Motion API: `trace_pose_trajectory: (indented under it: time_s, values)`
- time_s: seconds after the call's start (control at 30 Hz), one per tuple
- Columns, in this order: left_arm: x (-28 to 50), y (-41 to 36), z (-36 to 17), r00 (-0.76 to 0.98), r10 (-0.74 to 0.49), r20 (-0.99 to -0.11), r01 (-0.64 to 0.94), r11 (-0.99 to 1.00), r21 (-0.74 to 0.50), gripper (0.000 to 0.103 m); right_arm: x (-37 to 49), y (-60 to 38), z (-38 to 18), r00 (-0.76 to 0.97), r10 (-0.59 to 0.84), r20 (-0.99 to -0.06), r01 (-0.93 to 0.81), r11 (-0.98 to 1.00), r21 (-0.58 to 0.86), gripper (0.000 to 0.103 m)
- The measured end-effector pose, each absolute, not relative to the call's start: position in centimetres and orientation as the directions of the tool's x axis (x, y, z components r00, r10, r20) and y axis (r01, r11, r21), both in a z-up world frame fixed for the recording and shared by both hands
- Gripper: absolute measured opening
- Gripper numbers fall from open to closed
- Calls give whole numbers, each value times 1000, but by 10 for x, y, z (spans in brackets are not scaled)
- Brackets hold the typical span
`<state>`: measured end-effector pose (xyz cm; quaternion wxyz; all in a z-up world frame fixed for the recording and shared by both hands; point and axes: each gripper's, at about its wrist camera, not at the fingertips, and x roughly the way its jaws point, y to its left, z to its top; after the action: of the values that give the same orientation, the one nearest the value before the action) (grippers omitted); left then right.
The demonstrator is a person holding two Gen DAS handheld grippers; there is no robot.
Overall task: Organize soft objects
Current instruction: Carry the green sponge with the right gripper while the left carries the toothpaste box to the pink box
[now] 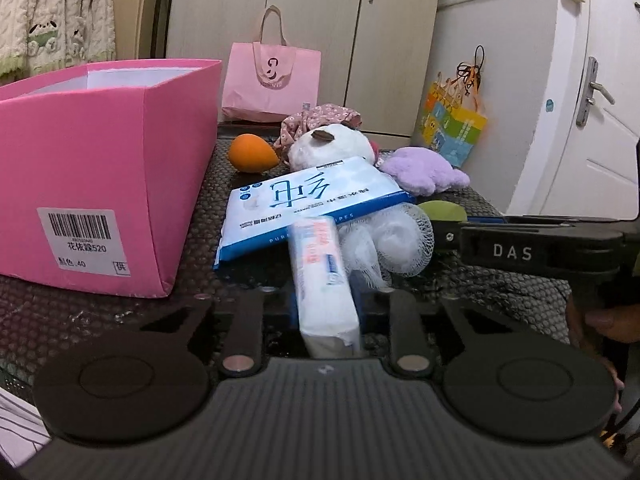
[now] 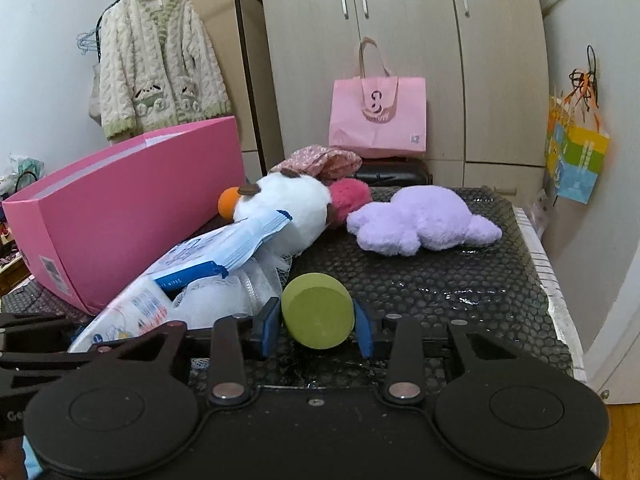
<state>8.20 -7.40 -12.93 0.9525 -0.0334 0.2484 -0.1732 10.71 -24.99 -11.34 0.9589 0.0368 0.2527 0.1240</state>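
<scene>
My left gripper (image 1: 326, 304) is shut on a small white tissue pack (image 1: 320, 276) that sticks out forward between its jaws, just above the dark bubble mat (image 1: 100, 320). My right gripper (image 2: 316, 330) is shut on a green round sponge (image 2: 318, 312), its blue pads (image 2: 269, 326) pressing both sides. Behind them lie a blue-and-white wipes pack (image 1: 304, 200), a white mesh pouf (image 1: 392, 240), a white plush toy (image 2: 288, 204), a purple plush (image 2: 420, 220), an orange egg-shaped sponge (image 1: 252, 152) and a floral cloth (image 2: 324, 160). An open pink box (image 1: 100, 160) stands on the left.
A pink paper bag (image 2: 378, 116) stands behind the table against the beige wardrobe (image 2: 400, 40). A knitted cardigan (image 2: 156, 60) hangs at the back left. A colourful bag (image 2: 576, 160) hangs on the right wall. The mat's right edge (image 2: 540, 264) borders a white surface.
</scene>
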Motion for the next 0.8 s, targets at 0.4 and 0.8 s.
trace_pose_trajectory:
  time_s: [0.4,0.8]
  values:
    - [63,-52,-121,840,-328,-433,282,944,-168,19,59,-246,-102,898,181,-402,-127,980,156,43]
    - [29,-27,-104,849,-320,-420,287,947,-141,19,17,-202,-93,867,238,-437,-172,967,186,43]
